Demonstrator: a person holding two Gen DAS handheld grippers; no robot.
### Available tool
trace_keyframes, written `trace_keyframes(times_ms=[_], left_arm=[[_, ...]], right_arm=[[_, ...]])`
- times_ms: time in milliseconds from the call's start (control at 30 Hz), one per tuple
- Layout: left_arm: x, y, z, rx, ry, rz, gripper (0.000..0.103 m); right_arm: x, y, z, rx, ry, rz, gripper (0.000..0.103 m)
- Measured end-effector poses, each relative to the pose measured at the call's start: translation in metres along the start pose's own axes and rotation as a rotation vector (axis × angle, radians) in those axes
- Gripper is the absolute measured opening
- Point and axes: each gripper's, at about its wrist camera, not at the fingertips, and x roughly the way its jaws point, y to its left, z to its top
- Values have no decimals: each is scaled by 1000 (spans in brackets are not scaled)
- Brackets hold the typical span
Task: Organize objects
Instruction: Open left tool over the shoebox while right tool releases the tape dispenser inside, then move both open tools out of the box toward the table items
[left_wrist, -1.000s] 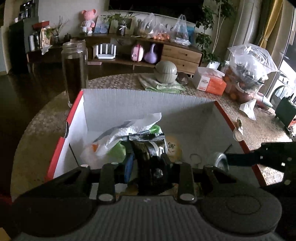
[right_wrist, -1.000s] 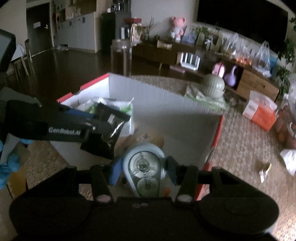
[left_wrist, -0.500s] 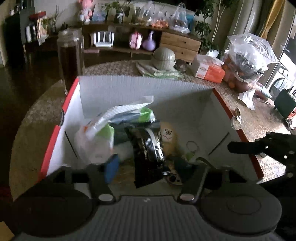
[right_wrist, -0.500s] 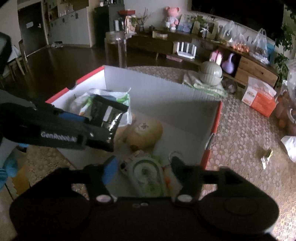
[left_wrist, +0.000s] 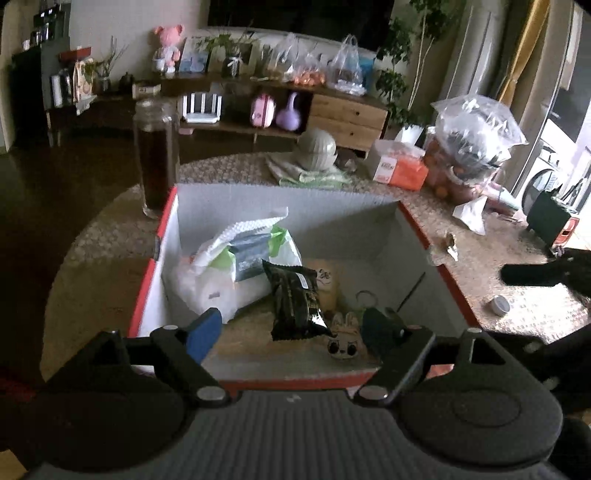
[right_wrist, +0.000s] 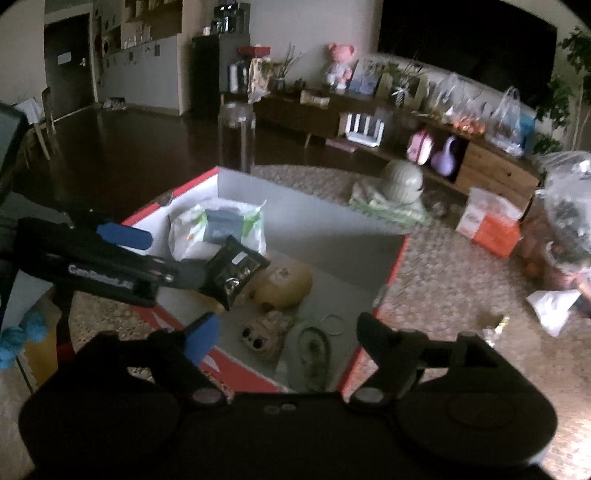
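I count one red-edged cardboard box (left_wrist: 413, 236) on the round table (left_wrist: 110, 236), and in it one white-and-green plastic pack (left_wrist: 236, 266) against its left wall, one black snack packet (left_wrist: 295, 301) in the middle, one tan round bun-like thing (right_wrist: 282, 284), one bunny-face charm (left_wrist: 345, 341) near the front wall, one metal ring (right_wrist: 333, 325) and one oval clear-cased gadget (right_wrist: 314, 354) by the front right corner. The black snack packet lies with its long axis running from the box's back wall toward its front, slightly tilted and leaning on the white pack. My left gripper (left_wrist: 291, 328) and right gripper (right_wrist: 286, 334) both hang over the front wall with jaws that have just been opening, now wide and empty.
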Motion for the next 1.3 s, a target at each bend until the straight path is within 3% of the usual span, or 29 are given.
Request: trace_keyframes(times_ms=[200, 433, 567, 733, 933, 1067, 1300], left_arm=[[-38, -2, -6, 17, -65, -16, 83], [-66, -18, -20, -13, -116, -16, 83], [-76, -40, -29, -6, -118, -6, 83], [-75, -79, -31, 29, -126, -13, 83], [-40, -135, -19, 56, -111, -48, 86], [-4, -174, 1, 56, -94, -73, 103], [76, -242, 46, 102, -48, -97, 103]], right_arm=[[-73, -8, -16, 82, -73, -69, 86], [-166, -22, -66, 145, -153, -110, 97], [-192, -35, -89, 167, -194, -133, 103], [-187, -67, -104, 220, -183, -115, 103], [-163, -105, -114, 223, -174, -116, 103], [-135, -134, -119, 199, -151, -124, 103], [-79, -183, -135, 177, -95, -164, 103]])
